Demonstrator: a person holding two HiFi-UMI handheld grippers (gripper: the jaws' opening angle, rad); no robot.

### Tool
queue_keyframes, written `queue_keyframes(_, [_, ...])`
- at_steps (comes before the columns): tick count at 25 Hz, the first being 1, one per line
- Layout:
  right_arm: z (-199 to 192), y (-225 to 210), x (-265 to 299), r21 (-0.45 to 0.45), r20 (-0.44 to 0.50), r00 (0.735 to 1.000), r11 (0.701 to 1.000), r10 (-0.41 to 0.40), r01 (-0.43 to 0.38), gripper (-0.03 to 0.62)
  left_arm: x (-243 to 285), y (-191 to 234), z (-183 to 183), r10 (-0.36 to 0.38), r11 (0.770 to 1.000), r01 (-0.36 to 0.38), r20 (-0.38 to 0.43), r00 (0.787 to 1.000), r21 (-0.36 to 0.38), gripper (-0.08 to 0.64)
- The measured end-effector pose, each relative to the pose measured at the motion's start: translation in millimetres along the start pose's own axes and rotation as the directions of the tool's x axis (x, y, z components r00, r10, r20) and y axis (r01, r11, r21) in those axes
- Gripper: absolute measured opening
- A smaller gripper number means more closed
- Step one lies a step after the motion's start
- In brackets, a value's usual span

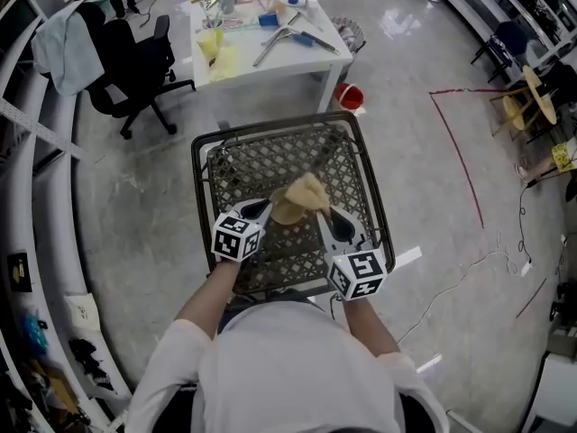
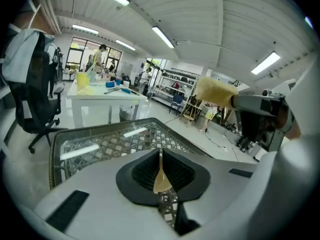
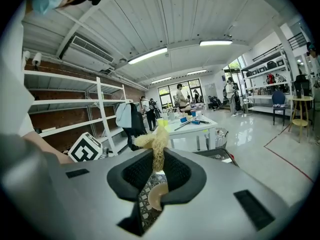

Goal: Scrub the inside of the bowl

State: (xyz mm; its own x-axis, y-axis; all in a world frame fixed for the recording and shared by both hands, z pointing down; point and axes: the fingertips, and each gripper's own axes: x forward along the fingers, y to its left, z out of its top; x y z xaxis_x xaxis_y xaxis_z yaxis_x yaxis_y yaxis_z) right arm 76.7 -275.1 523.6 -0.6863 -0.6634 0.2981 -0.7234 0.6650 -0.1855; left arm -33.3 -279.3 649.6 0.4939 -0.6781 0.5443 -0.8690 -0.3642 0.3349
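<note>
Left gripper [image 1: 262, 208] clenched on bowl [image 1: 285, 213] rim; right gripper [image 1: 327, 213] grasps scrubber [image 1: 308, 191], partly hiding bowl

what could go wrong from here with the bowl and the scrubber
The left gripper pinches the bowl only by its thin rim, over the lattice table; scrubbing pressure might twist it loose. The right gripper clamps only a narrow wisp of the scrubber, which could pull out.

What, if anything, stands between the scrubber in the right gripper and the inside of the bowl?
Nothing visible. The right gripper holds the scrubber close by the bowl, whose rim the left gripper pinches above the mesh table; whether they touch is unclear.
</note>
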Motion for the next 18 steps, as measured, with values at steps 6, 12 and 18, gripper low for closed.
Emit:
queue_keyframes(6, [-8, 0, 2, 0.004, -0.018, 1.000, 1.000, 0.001, -0.001, 0.069, 19, 25, -46, 0.031, 0.993, -0.045, -0.129, 0.991, -0.107, 0.043])
queue_keyframes(12, [-15, -6, 1, 0.003, -0.048, 0.999, 1.000, -0.008, 0.008, 0.069, 31, 32, -74, 0.039, 0.979, -0.075, -0.185, 0.982, -0.189, 0.043])
queue_keyframes(18, [-25, -5, 5, 0.008, -0.071, 0.997, 1.000, 0.004, -0.003, 0.069, 45, 39, -91, 0.024, 0.965, -0.085, -0.236, 0.971, -0.249, 0.044])
